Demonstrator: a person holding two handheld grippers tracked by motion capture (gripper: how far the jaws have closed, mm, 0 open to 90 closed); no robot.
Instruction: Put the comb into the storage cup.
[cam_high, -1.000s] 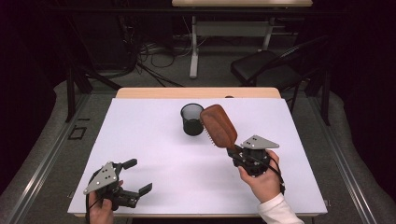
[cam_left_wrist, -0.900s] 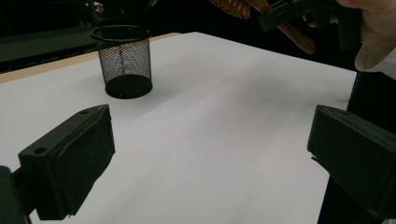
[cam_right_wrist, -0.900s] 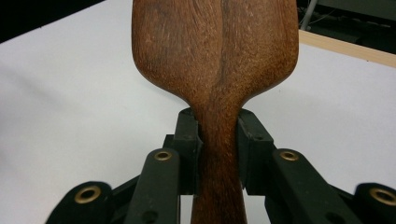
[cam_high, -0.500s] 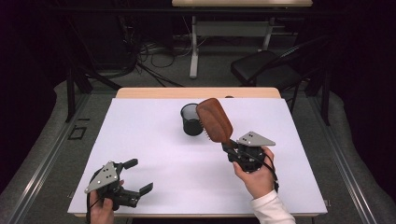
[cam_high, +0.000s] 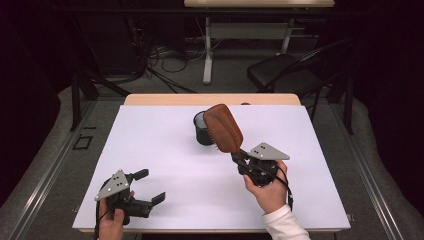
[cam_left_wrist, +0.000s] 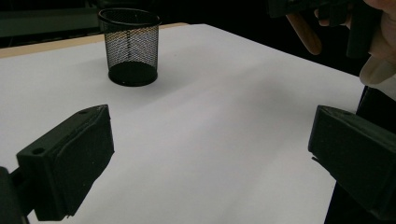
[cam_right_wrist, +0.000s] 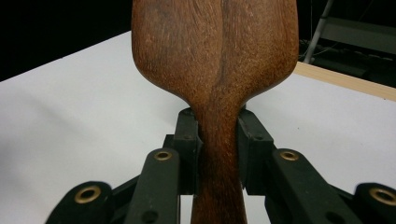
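A brown wooden hairbrush (cam_high: 223, 128) is held up over the white table, its broad head tilted toward the far left and overlapping a black mesh cup (cam_high: 202, 131) in the high view. My right gripper (cam_high: 241, 161) is shut on the brush's handle; in the right gripper view the pads (cam_right_wrist: 187, 144) press both sides of the wooden hairbrush (cam_right_wrist: 217, 70). Near the table's front left edge my left gripper (cam_high: 150, 186) stands open with nothing between its jaws. In the left gripper view the mesh cup (cam_left_wrist: 130, 46) stands upright far ahead, and the brush handle's end (cam_left_wrist: 304, 32) shows at top right.
The white table top (cam_high: 150, 145) has a wooden strip (cam_high: 210, 99) along its far edge. Behind the table are a dark chair (cam_high: 285, 72), a desk leg and cables on the floor.
The right hand has drifted slightly left with the brush, so the brush head now overlaps the mesh cup more. The left gripper has stayed where it was.
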